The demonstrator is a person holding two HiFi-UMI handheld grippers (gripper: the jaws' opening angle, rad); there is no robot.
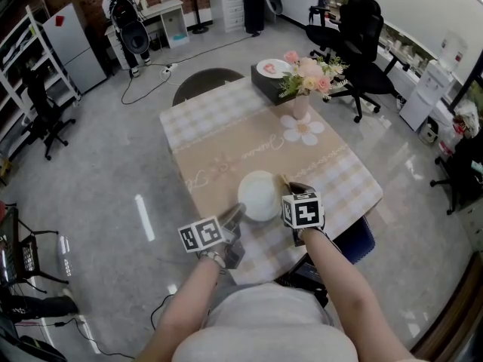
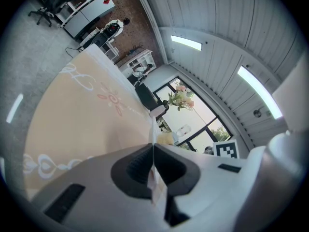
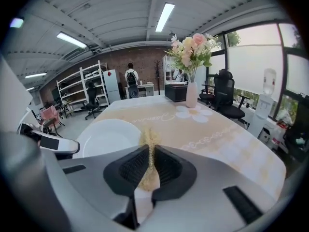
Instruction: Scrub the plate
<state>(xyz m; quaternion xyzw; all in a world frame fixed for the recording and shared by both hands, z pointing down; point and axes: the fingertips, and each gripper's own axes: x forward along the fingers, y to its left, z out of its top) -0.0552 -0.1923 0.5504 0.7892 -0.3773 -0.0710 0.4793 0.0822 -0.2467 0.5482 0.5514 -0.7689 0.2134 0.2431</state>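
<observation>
Lying flat, plate (image 1: pixel 259 194) is rim-pinched by left tool (image 2: pixel 153 164); right tool (image 3: pixel 149 167) clamps scrubber (image 3: pixel 149 140) jutting forward.

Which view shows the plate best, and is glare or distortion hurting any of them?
Right gripper view: plate evenly lit and sharp, edges bowed by the wide lens. Head view: plate small, nearly washed-out white; glare streaks only on the floor. Left gripper view: tilted, dark-cornered, windows overexposed.
</observation>
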